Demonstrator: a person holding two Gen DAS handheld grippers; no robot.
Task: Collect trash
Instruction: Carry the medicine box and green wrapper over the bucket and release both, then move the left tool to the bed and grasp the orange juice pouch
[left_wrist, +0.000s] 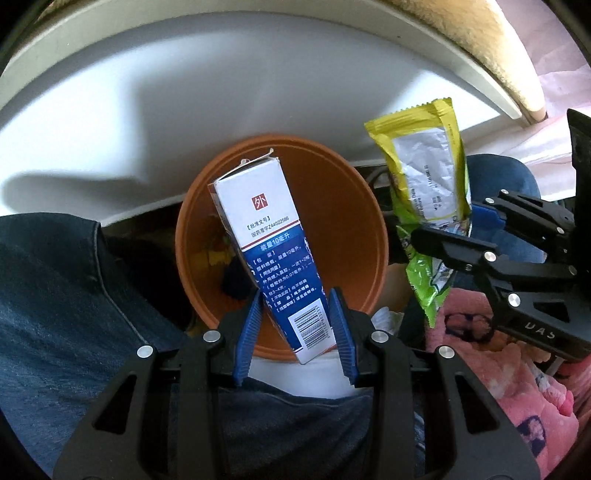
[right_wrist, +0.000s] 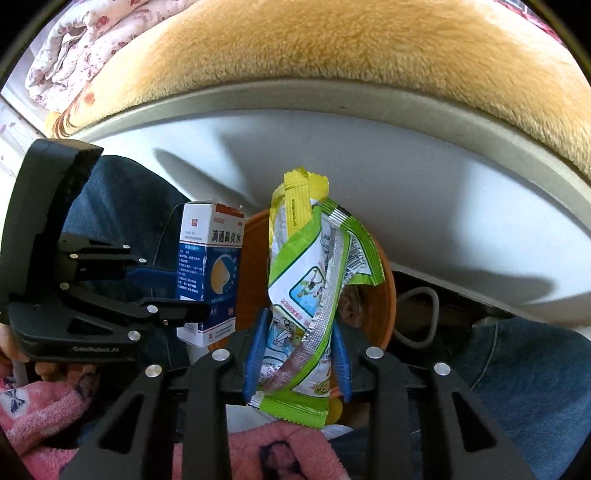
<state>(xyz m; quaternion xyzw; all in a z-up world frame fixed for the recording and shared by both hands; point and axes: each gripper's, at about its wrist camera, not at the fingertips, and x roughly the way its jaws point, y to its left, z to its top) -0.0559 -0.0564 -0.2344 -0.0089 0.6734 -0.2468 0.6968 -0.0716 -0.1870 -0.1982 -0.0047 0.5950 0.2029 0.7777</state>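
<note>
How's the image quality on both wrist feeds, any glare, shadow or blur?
Left wrist: sharp, fisheye-bent edges, hard shadow across the white panel, bin interior dim. Right wrist: sharp, foil glare on the wrapper, sunlit blanket bright.

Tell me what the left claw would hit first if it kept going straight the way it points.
Probably the inside of the orange bin: the left claw holds the medicine box aimed into its mouth, though depth is unclear.

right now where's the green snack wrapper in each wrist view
Left wrist: green snack wrapper at right, held by the right gripper.
Right wrist: wrapper at centre, between the blue pads.
Shared landmark: orange bin behind it.
</note>
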